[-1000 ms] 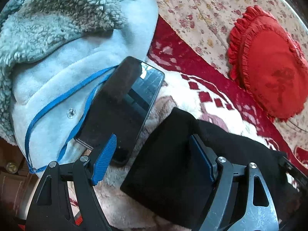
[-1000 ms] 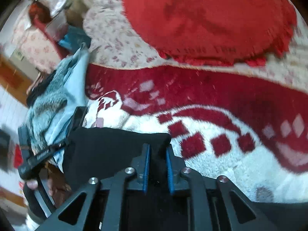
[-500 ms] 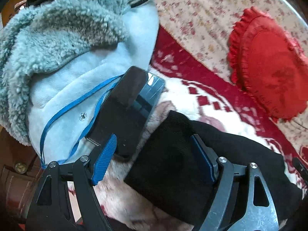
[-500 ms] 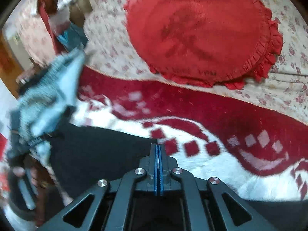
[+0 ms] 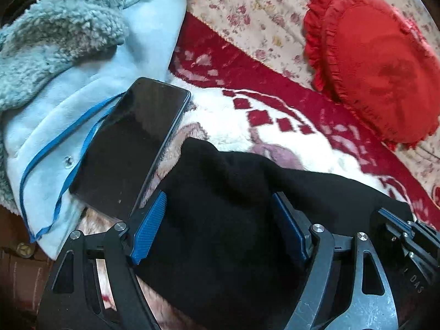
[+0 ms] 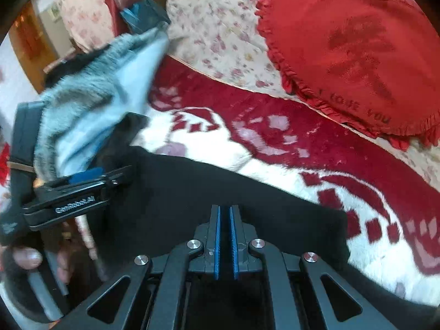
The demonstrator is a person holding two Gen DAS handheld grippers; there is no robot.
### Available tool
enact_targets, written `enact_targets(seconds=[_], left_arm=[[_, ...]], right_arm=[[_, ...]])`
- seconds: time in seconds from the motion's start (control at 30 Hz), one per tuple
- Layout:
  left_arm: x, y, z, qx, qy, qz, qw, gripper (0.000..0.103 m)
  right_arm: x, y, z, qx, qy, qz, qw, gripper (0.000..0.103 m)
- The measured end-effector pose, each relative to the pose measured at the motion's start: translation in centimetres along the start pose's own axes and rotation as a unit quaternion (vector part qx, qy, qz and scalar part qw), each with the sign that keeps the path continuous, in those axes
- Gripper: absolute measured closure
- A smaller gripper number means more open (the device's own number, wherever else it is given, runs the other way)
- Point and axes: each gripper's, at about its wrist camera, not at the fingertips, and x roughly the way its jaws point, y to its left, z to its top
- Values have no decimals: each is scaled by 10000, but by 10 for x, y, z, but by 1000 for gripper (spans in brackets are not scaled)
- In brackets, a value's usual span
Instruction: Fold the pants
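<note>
The black pants (image 5: 233,192) lie folded on a red and white blanket (image 5: 239,110). My left gripper (image 5: 220,206) is open, with its blue pads on either side of the raised end of the pants. The pants also show in the right wrist view (image 6: 220,187). My right gripper (image 6: 225,214) hovers over them with its pads nearly together and a thin gap between; no cloth shows in the gap. The left gripper's body (image 6: 77,198) appears at the left of that view, with the hand holding it below.
A black phone (image 5: 129,148) lies on a light blue fleece jacket (image 5: 68,82) to the left of the pants. A red frilled cushion (image 5: 376,60) sits at the right on a floral sheet (image 5: 247,8); it also shows in the right wrist view (image 6: 357,49).
My right gripper let go of the pants edge it pinched and shut, and now shows a thin gap. It drew back over the pants. My left gripper moved forward over the pants end, still open.
</note>
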Motion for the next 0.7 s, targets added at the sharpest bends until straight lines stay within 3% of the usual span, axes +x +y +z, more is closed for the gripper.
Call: enact_targets(seconds=[0.27, 0.47, 0.7], left_arm=[[-3, 5, -2, -70, 0, -15, 10000, 22], [-27, -1, -13, 9, -124, -93, 9999, 22], [-54, -15, -40, 124, -288, -333, 9990, 22]], right_arm=[[3, -12, 12, 271, 38, 24, 9996, 98], [-35, 3, -19, -31, 42, 17, 10000, 96], [-57, 9, -69, -265, 219, -272, 9990, 81]])
